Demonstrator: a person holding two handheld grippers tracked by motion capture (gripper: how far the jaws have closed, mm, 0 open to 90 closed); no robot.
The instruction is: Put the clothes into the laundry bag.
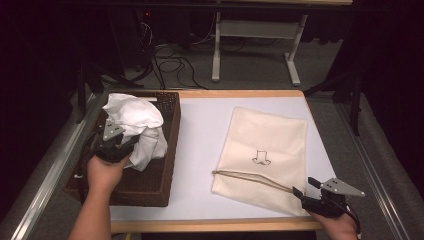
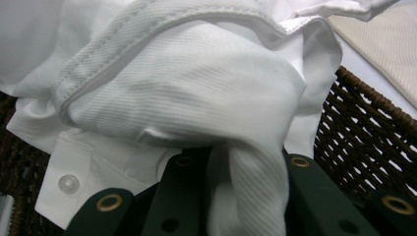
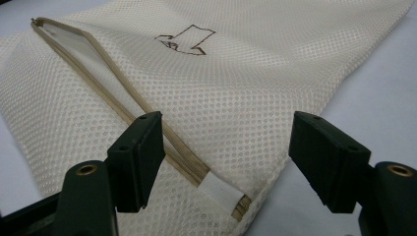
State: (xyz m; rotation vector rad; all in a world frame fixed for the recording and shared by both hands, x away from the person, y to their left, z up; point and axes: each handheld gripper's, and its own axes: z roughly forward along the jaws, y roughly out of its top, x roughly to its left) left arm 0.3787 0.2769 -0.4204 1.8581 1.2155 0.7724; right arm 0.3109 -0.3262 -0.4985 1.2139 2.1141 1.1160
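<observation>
Here, a white shirt is being lifted out of the wicker basket, bound for the mesh laundry bag.

From the high view, the left gripper (image 1: 131, 143) pinches the white shirt (image 1: 134, 117) above the wicker basket (image 1: 171, 145), while the right gripper (image 1: 305, 187) waits at the mesh laundry bag (image 1: 265, 145), at its zipper end. In the left gripper view, the jaws are pressed together on a fold of shirt (image 2: 196, 88). In the right gripper view, the jaws stand spread around the bag's zipper (image 3: 147, 123), gripping nothing; next, I judge, they must close there and hold the mouth open.
</observation>
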